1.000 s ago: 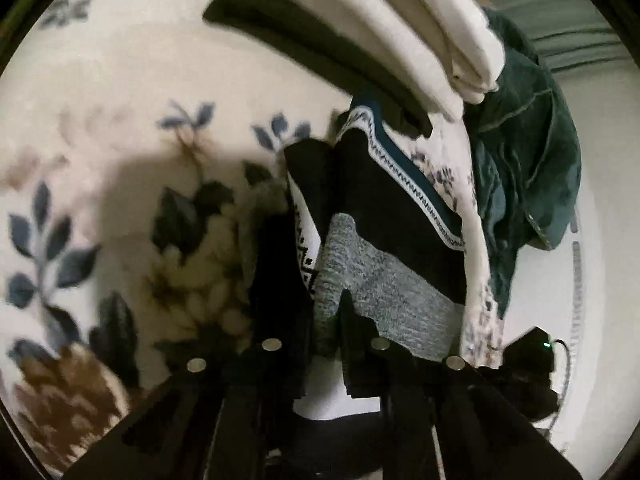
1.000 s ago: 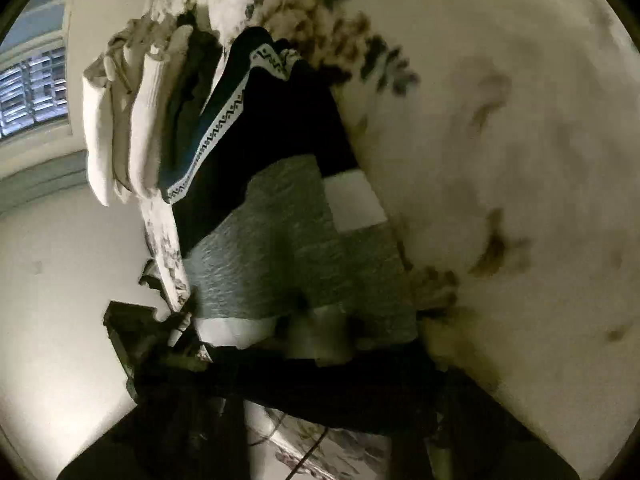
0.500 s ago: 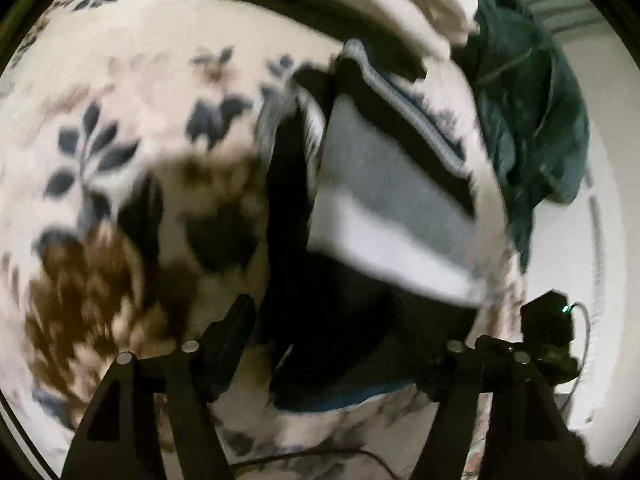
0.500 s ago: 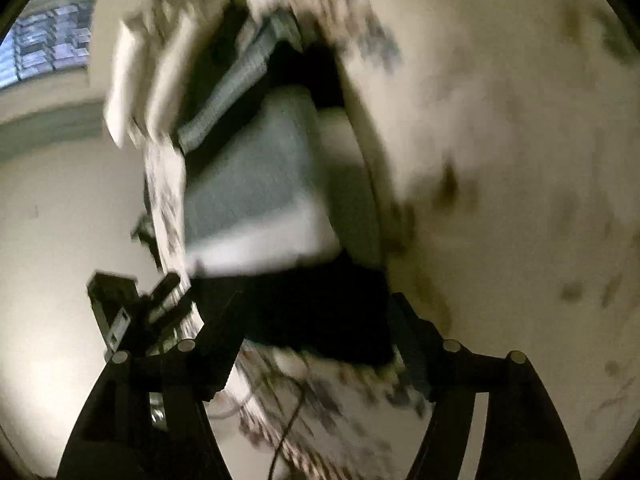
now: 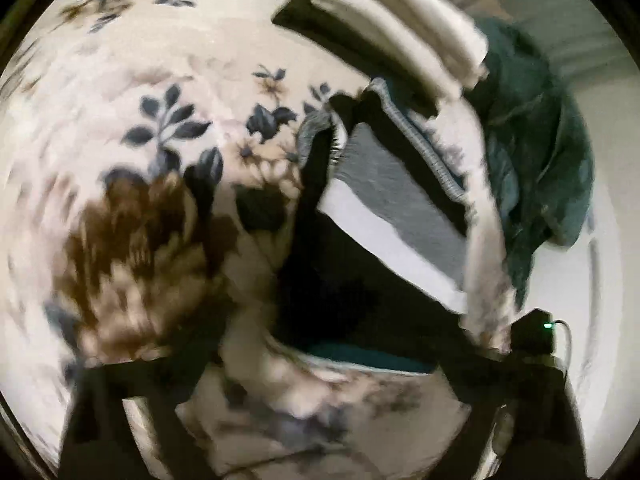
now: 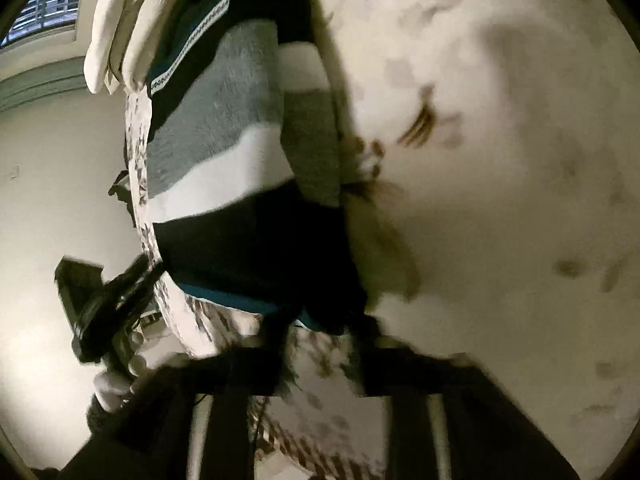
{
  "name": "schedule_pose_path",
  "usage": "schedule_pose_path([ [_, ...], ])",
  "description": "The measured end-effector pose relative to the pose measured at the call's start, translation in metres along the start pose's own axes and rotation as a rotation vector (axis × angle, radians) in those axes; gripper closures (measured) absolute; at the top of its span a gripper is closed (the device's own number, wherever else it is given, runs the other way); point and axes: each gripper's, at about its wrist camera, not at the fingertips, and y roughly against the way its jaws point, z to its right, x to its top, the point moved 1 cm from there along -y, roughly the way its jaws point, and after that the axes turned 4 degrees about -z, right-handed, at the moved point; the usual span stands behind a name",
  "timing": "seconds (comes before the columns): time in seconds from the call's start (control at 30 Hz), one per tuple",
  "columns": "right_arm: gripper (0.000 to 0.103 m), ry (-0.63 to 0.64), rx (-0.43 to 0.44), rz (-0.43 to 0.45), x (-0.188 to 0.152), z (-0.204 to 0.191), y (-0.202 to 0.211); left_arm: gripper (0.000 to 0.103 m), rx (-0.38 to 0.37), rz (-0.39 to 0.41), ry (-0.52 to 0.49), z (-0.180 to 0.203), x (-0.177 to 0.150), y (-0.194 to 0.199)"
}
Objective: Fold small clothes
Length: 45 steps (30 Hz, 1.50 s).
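A folded striped garment (image 5: 384, 240), black, grey and white with a teal hem, lies flat on the floral blanket (image 5: 160, 200). It also shows in the right wrist view (image 6: 240, 184). My left gripper (image 5: 320, 412) is open and empty, its blurred dark fingers (image 5: 168, 384) wide apart just short of the garment's near hem. My right gripper (image 6: 320, 372) is open and empty, also just short of the near hem. The other gripper (image 6: 108, 300) shows at the left of the right wrist view.
Folded white clothes (image 5: 400, 28) on a dark one are stacked just beyond the striped garment. A crumpled dark green garment (image 5: 540, 168) lies at the blanket's right edge. A black device with a green light (image 5: 540, 332) sits off the blanket. A window (image 6: 44, 12) is far left.
Both grippers let go of the striped garment and opened. They pulled back toward the near hem, and the garment now lies flat and folded.
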Motion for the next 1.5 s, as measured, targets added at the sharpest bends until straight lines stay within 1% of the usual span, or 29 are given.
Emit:
schedule_pose_path([
  [0.03, 0.033, -0.015, 0.038, 0.027, 0.004, 0.002, 0.013, 0.002, -0.075, 0.003, 0.066, -0.004, -0.013, -0.004],
  [0.07, 0.024, -0.029, 0.074, 0.043, 0.008, 0.005, 0.022, 0.002, -0.124, -0.001, 0.128, -0.007, -0.022, -0.013],
  [0.13, 0.024, -0.067, 0.127, 0.074, 0.027, 0.012, 0.038, 0.002, -0.213, -0.006, 0.232, -0.014, -0.038, -0.036],
  [0.23, 0.024, -0.072, 0.148, 0.095, 0.061, 0.016, 0.040, 0.002, -0.283, 0.004, 0.347, -0.021, -0.046, -0.080],
  [0.3, 0.024, -0.056, 0.170, 0.079, 0.098, 0.008, 0.029, 0.002, -0.315, 0.017, 0.382, -0.021, -0.045, -0.104],
  [0.33, 0.024, -0.046, 0.174, 0.073, 0.110, 0.003, 0.022, 0.002, -0.325, 0.021, 0.389, -0.020, -0.043, -0.114],
  [0.4, 0.024, 0.001, 0.187, 0.044, 0.145, -0.008, 0.010, 0.002, -0.300, 0.032, 0.408, -0.019, -0.038, -0.126],
  [0.47, 0.023, 0.026, 0.163, 0.024, 0.173, -0.014, 0.000, 0.002, -0.295, 0.077, 0.436, -0.019, -0.032, -0.129],
  [0.5, 0.023, 0.043, 0.172, -0.001, 0.185, -0.016, -0.006, 0.003, -0.299, 0.101, 0.450, -0.019, -0.028, -0.129],
  [0.53, 0.023, 0.044, 0.179, -0.023, 0.193, -0.020, -0.015, 0.011, -0.307, 0.143, 0.454, -0.018, -0.023, -0.125],
  [0.57, 0.022, 0.029, 0.191, -0.032, 0.200, -0.023, -0.024, 0.046, -0.293, 0.168, 0.450, -0.018, -0.021, -0.118],
  [0.6, 0.024, 0.032, 0.206, -0.027, 0.204, -0.027, -0.028, 0.063, -0.288, 0.187, 0.438, -0.019, -0.015, -0.113],
  [0.63, 0.031, 0.047, 0.202, -0.006, 0.204, -0.033, -0.030, 0.069, -0.293, 0.192, 0.425, -0.018, -0.010, -0.111],
  [0.67, 0.072, 0.063, 0.203, 0.000, 0.202, -0.037, -0.033, 0.069, -0.274, 0.193, 0.406, -0.016, -0.006, -0.106],
  [0.7, 0.081, 0.062, 0.204, -0.012, 0.197, -0.039, -0.037, 0.069, -0.252, 0.192, 0.382, -0.015, 0.000, -0.099],
  [0.87, 0.088, -0.010, 0.259, 0.073, 0.151, -0.034, -0.020, 0.070, -0.224, 0.130, 0.291, -0.026, 0.039, -0.060],
  [0.97, 0.089, -0.064, 0.255, 0.104, 0.086, -0.027, -0.007, 0.069, -0.198, 0.058, 0.192, -0.024, 0.065, -0.044],
  [1.03, 0.089, -0.099, 0.228, 0.093, 0.034, -0.018, -0.007, 0.066, -0.159, -0.054, 0.125, -0.024, 0.076, -0.048],
  [1.1, 0.088, -0.124, 0.182, 0.069, -0.014, -0.011, -0.018, 0.064, -0.095, -0.140, 0.085, -0.025, 0.074, -0.054],
  [1.13, 0.085, -0.135, 0.171, 0.050, -0.033, -0.007, -0.027, 0.057, -0.044, -0.156, 0.055, -0.024, 0.070, -0.052],
  [1.17, 0.079, -0.154, 0.160, 0.037, -0.040, -0.007, -0.035, 0.043, 0.022, -0.140, 0.013, -0.021, 0.064, -0.044],
  [1.2, 0.068, -0.169, 0.137, 0.028, -0.046, -0.002, -0.037, 0.033, 0.064, -0.119, -0.013, -0.019, 0.057, -0.036],
  [1.23, 0.065, -0.179, 0.099, 0.029, -0.051, 0.003, -0.035, 0.016, 0.121, -0.083, -0.037, -0.016, 0.049, -0.025],
  [1.3, 0.053, -0.178, 0.067, 0.060, -0.054, 0.008, -0.021, 0.013, 0.212, -0.007, -0.058, -0.020, 0.026, 0.000],
  [1.37, 0.049, -0.160, 0.026, 0.113, -0.049, 0.006, 0.001, 0.013, 0.316, 0.058, -0.046, -0.037, -0.002, 0.016],
  [1.4, 0.045, -0.141, 0.005, 0.136, -0.046, 0.004, 0.013, 0.012, 0.365, 0.077, -0.028, -0.049, -0.016, 0.021],
  [1.43, 0.040, -0.108, -0.024, 0.163, -0.037, -0.001, 0.026, 0.007, 0.424, 0.090, 0.004, -0.067, -0.035, 0.021],
  [1.47, 0.032, -0.081, -0.043, 0.185, -0.027, -0.007, 0.035, 0.003, 0.461, 0.085, 0.033, -0.081, -0.047, 0.017],
  [1.5, 0.029, -0.048, -0.059, 0.205, -0.015, -0.013, 0.041, 0.003, 0.498, 0.069, 0.071, -0.098, -0.060, 0.008],
])
